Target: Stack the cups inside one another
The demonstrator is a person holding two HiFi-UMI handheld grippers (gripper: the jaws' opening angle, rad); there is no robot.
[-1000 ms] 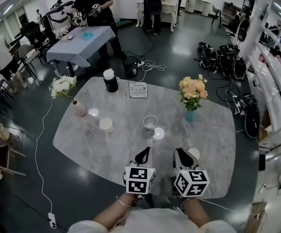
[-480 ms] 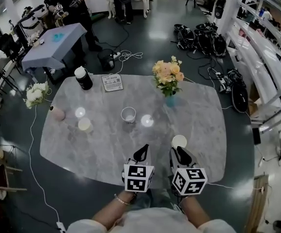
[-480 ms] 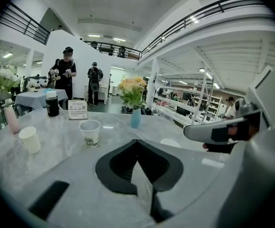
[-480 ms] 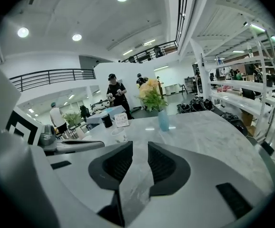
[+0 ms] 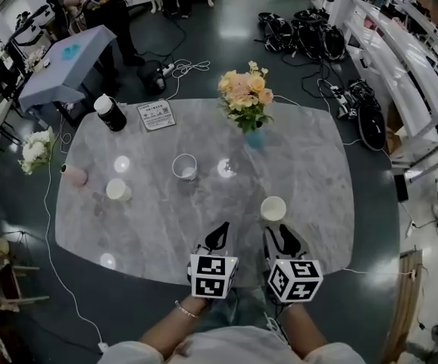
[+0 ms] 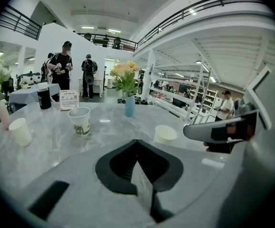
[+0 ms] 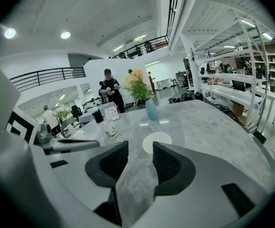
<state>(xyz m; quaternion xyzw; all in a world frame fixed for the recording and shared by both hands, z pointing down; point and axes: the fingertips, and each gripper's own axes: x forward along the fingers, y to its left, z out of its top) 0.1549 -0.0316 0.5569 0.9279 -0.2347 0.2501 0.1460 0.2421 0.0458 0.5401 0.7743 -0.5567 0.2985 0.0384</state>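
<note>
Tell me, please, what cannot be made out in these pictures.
Head view: the print on the card is too small to read.
Head view: the flowers hide most of the blue vase.
Left gripper view: the print on the printed cup is too blurred to read.
Left gripper view: the pink thing stands at the dim rim; cup or vase, I cannot tell.

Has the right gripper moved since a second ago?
Yes, rightward against the cream cup: the cup was at the right gripper's right side and now lies straight ahead. Its jaws have just been opening, empty.
</note>
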